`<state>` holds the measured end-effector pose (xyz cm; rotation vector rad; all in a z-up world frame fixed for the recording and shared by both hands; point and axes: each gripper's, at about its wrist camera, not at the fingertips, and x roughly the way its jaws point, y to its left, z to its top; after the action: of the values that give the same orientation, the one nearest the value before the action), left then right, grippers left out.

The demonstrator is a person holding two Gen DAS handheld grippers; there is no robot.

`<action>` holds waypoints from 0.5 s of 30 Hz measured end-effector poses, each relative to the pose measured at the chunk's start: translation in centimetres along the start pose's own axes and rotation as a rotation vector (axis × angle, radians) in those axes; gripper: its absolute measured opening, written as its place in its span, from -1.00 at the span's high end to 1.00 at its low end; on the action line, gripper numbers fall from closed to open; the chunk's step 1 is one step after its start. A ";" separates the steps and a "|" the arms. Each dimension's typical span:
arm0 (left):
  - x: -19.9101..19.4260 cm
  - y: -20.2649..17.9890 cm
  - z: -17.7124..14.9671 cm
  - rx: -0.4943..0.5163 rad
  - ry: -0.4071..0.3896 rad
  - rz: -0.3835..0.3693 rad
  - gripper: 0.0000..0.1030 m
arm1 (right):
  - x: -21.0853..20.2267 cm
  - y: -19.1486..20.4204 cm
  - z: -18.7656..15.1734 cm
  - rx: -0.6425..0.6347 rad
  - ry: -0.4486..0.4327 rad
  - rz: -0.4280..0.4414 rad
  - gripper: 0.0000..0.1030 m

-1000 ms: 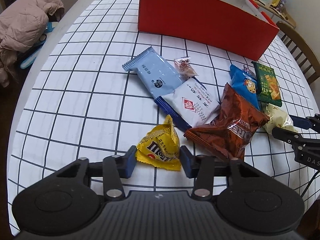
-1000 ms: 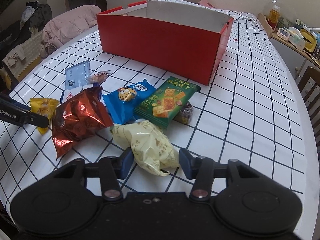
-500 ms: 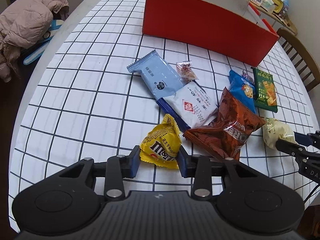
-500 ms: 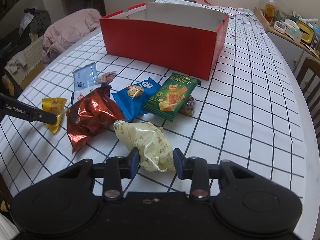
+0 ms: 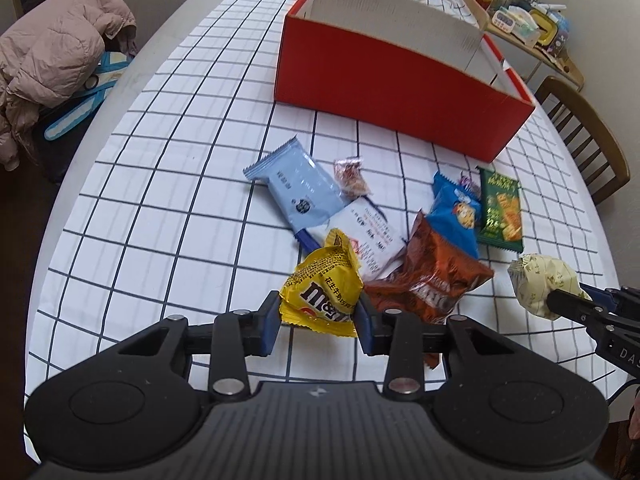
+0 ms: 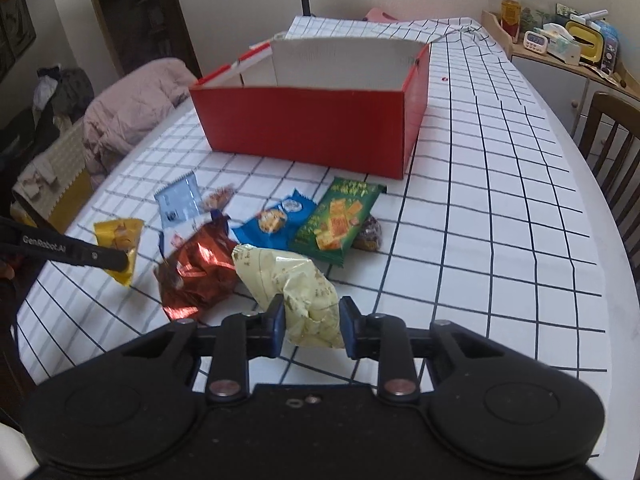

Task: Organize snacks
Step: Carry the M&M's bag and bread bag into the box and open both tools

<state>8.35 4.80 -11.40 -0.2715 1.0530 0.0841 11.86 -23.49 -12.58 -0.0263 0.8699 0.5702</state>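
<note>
My left gripper (image 5: 318, 318) is shut on a yellow M&M's bag (image 5: 324, 290) and holds it above the table; the bag also shows in the right wrist view (image 6: 118, 246). My right gripper (image 6: 312, 320) is shut on a pale yellow snack bag (image 6: 292, 284), lifted off the table; it also shows in the left wrist view (image 5: 542, 284). The open red box (image 5: 396, 88) stands at the far side, also in the right wrist view (image 6: 312, 128). A brown foil bag (image 5: 434, 284), blue cookie bag (image 5: 456, 212), green cracker pack (image 5: 500, 208), light blue pack (image 5: 298, 188) and white pack (image 5: 370, 232) lie on the checked tablecloth (image 5: 160, 200).
A small candy (image 5: 352, 174) lies by the light blue pack. A pink jacket (image 5: 48, 64) hangs on a chair at the left. A wooden chair (image 5: 588, 132) stands at the right. A shelf with clutter (image 6: 568, 44) is at the far right.
Both grippers closed on their bags and lifted them off the table: the left raised the M&M's bag, the right raised the pale yellow bag.
</note>
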 end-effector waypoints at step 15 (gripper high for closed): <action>-3.0 -2.0 4.9 -0.004 -0.061 -0.052 0.28 | -2.4 -0.6 5.4 0.080 -0.133 0.034 0.49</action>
<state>11.43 4.34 -6.19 -0.2983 0.9842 0.0473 14.74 -23.74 -7.42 0.0986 0.7637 0.5623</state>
